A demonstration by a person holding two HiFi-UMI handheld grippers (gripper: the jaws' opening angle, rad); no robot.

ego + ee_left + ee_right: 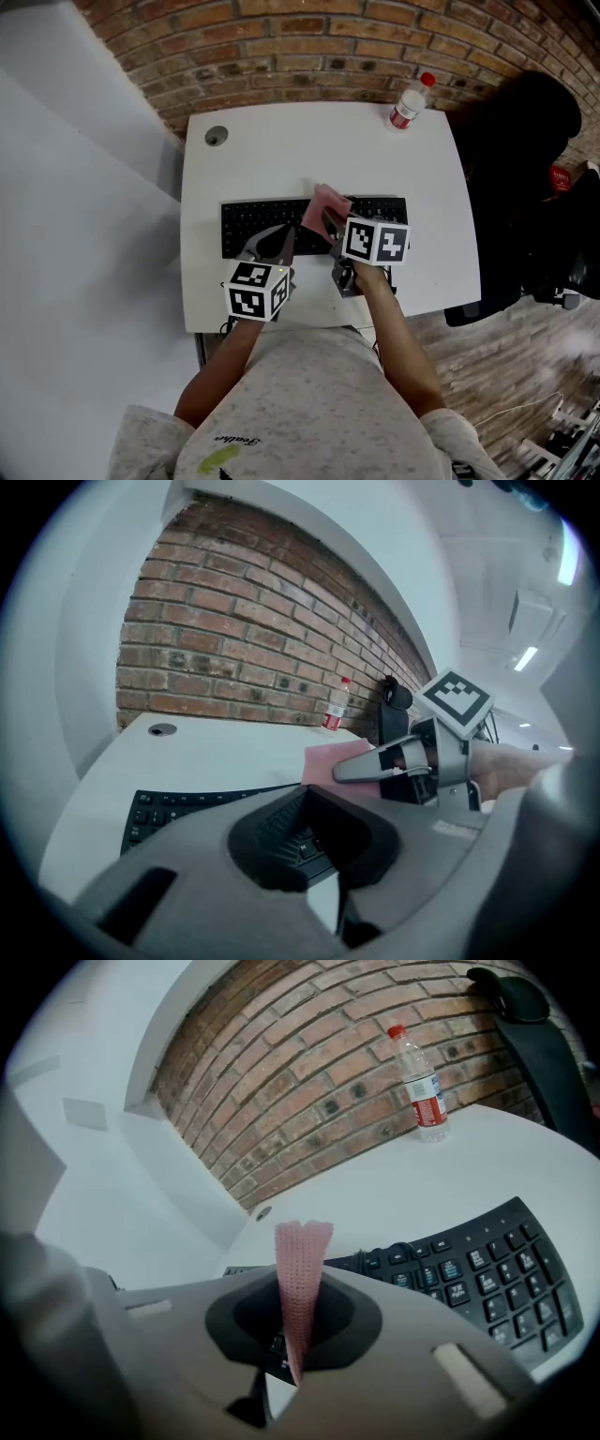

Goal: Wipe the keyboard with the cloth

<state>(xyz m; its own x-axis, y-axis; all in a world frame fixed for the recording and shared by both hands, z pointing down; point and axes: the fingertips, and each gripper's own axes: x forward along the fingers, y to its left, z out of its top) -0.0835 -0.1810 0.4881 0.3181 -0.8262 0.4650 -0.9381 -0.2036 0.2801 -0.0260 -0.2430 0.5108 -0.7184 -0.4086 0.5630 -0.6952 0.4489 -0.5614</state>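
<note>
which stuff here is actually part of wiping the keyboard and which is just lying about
In the job: cloth, pinched in the right gripper; keyboard; left gripper, shut and empty.
Lying about: water bottle; black chair; round grommet in the desk.

head: steep overhead | 2 gripper views: low, apparently facing wall [234, 639] | shared: keyboard [253, 220]

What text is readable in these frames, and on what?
Nothing can be read.
Bottle label: red with white print, too small.
Keyboard keys: legends blurred.
Shirt print: script, too small.
Marker cubes: black-and-white patterns only, no words.
</note>
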